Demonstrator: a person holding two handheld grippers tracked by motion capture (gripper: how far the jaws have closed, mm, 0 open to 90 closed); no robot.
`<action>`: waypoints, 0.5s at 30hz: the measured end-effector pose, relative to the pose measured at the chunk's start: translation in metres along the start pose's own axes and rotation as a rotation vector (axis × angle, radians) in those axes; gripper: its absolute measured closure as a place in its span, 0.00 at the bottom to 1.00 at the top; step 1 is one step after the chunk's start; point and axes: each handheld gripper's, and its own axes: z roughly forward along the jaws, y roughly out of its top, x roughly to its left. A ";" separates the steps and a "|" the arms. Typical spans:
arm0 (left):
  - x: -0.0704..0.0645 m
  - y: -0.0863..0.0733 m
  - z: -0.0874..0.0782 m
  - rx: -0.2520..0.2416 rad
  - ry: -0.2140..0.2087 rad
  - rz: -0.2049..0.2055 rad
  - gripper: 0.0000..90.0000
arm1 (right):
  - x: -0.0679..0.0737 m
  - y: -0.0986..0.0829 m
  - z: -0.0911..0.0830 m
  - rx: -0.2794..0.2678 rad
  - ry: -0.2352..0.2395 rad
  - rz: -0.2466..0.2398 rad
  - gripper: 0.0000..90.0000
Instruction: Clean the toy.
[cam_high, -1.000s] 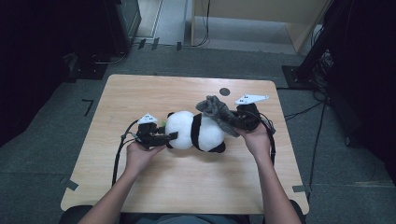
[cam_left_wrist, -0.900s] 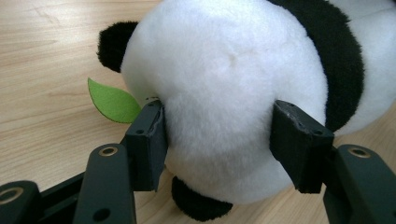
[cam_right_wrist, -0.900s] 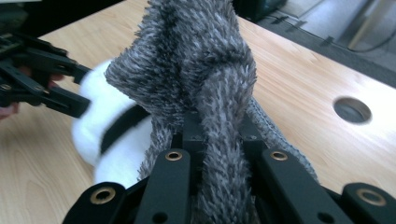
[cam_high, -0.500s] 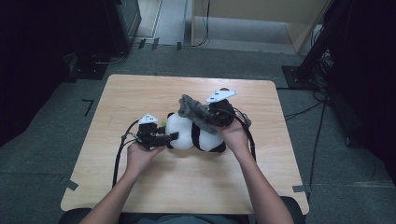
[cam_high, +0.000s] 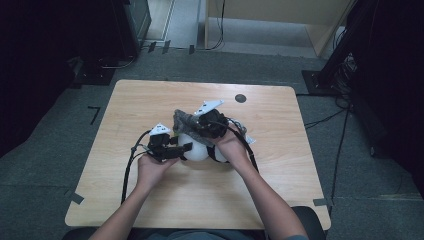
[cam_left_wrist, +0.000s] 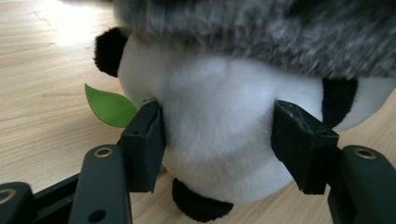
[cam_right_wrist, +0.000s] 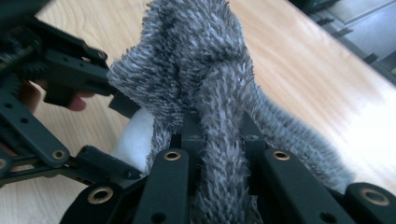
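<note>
Pinching a shaggy grey fur cloth (cam_right_wrist: 219, 93), the right gripper (cam_right_wrist: 217, 140) holds it over a plush black-and-white panda (cam_left_wrist: 219, 135) mid-table (cam_high: 150, 100). The left gripper (cam_left_wrist: 219, 140) squeezes the panda's soft round head beside a green felt leaf (cam_left_wrist: 109, 106).

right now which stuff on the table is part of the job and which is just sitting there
In the job:
- panda plush, held between the left gripper jaws
- grey fuzzy cloth, clamped in the right gripper, over the panda

Lying about:
- round dark spot on the wooden table, far edge
</note>
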 end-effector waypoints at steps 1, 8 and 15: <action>0.000 0.000 0.000 0.001 0.002 0.006 0.42 | 0.000 -0.001 0.001 -0.001 0.003 0.004 0.88; 0.000 0.001 0.001 0.014 0.006 0.025 0.46 | -0.007 -0.005 -0.005 0.008 0.007 0.016 0.88; 0.002 0.003 0.001 0.029 -0.009 0.020 0.54 | -0.021 -0.019 -0.022 -0.005 -0.024 0.059 0.88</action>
